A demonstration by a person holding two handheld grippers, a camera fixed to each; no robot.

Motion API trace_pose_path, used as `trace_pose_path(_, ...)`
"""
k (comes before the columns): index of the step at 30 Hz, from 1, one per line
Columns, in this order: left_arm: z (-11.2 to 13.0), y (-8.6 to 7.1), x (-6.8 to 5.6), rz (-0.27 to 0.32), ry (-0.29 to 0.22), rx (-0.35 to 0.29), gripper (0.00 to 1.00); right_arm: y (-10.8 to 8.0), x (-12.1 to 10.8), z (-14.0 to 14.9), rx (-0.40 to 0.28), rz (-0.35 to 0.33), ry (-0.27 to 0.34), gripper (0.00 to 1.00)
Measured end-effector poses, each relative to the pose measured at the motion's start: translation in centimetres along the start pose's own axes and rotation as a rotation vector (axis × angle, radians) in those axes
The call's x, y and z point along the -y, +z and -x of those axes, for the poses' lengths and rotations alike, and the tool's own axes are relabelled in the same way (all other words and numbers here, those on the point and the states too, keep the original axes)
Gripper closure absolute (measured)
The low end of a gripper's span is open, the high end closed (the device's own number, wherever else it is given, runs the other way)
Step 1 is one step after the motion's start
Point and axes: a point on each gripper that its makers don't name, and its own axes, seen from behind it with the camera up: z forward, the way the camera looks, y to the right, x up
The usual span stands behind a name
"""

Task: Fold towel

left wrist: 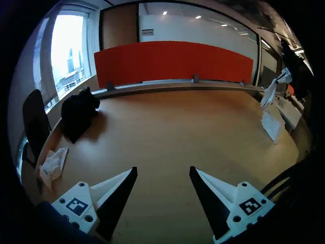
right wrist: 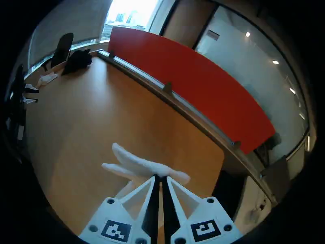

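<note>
Pickup step: right gripper (right wrist: 161, 179) pinched shut on the white towel (right wrist: 138, 164) over the desk (right wrist: 101, 105), left gripper (left wrist: 163, 173) wide open, empty; next it likely needs a second corner.

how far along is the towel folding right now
Done: the right gripper is shut on the white towel, which bunches at its tips. In hand: that grip alone; the left gripper is open and holds nothing above the table. Left: no neat fold shows yet, so all the folding.
</note>
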Motion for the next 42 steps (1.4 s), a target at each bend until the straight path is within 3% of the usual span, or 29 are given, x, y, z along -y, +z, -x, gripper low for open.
trace_pose_path(8, 0.0, -0.1, -0.6, 0.014, 0.015, 0.001, 0.04, -1.9, 0.5, 5.9, 0.049, 0.013, 0.070, 0.96)
trace_pose_path(17, 0.3, -0.2, -0.9, 0.022, 0.025, 0.007, 0.04, -2.5, 2.1, 11.0, 0.099, 0.013, 0.129, 0.96)
trace_pose_path(42, 0.9, -1.1, -0.7, 0.007, 0.029, 0.018, 0.04, -0.7, 3.2, 19.9, 0.241, 0.012, 0.235, 0.96)
